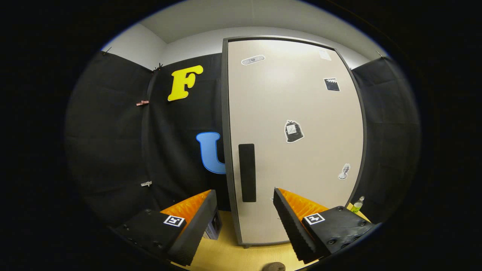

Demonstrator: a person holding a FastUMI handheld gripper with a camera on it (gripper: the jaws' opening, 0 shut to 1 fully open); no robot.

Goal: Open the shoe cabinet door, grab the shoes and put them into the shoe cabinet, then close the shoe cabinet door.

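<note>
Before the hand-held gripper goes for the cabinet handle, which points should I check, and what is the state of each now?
1. Shoe cabinet door shut, so it must be opened first: ok.
2. Dark vertical handle in plain sight near the door's left edge: ok.
3. Hand-held gripper open, holding nothing: ok.
4. Handle lies beyond the fingers, roughly in line with the gap; not yet touched: ok.
5. Small bottle stands by the cabinet's right side, away from the handle: ok.
6. Shoes: a dark rounded thing lies on the floor before the cabinet; whether it is a shoe: cannot tell.
</note>
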